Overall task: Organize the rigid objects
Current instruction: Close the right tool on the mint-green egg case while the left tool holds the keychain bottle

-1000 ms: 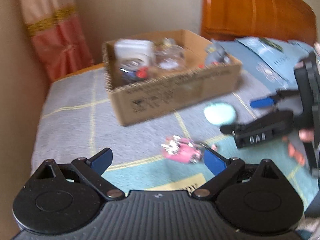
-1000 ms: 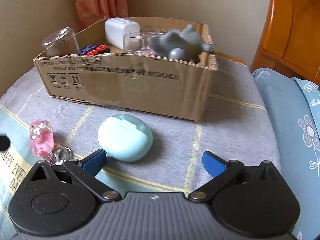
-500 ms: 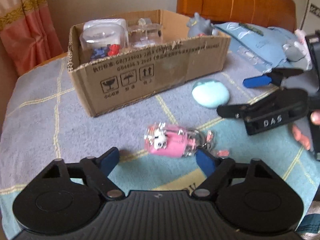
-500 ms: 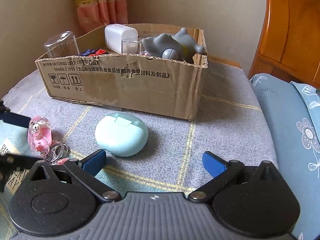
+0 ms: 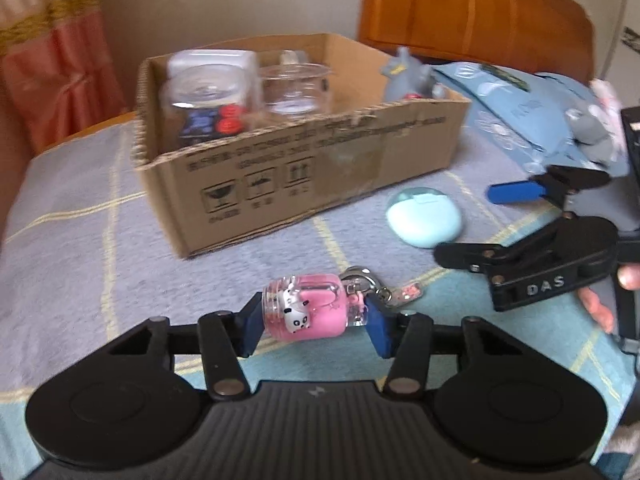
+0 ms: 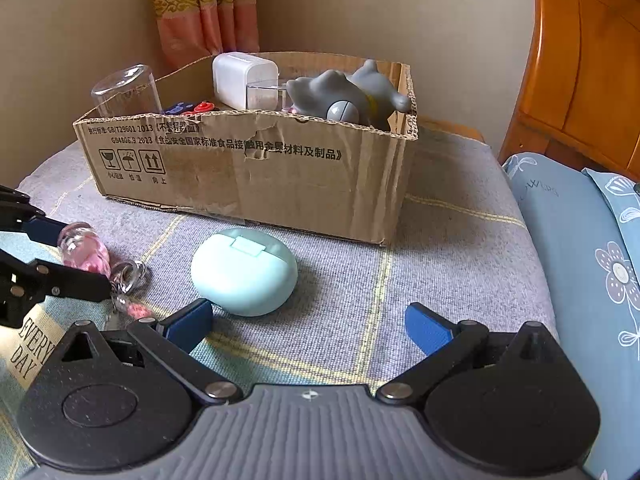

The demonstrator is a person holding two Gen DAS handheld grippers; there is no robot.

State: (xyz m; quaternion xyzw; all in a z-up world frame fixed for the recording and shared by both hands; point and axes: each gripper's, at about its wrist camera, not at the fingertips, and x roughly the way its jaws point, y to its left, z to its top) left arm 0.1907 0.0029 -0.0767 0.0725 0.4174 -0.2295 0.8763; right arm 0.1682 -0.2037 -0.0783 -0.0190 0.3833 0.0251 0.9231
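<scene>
step: I'm grabbing the pink keychain bottle [image 5: 310,307], low centre of the left view, lying on the blanket [image 5: 72,240]; the left gripper [image 5: 312,322] has just been closing and its blue pads are now clamping the bottle's two ends.
next: I'm guessing lift, then carry to the cardboard box [image 5: 328,168] up top.
right gripper [image 6: 310,326]: jaws apart, hovering by the mint earbud case [image 6: 244,272].
in the way: box's near wall; the key ring [image 5: 362,280] dangling; glass jars [image 5: 294,88] and grey toy [image 6: 348,96] crowding inside.
</scene>
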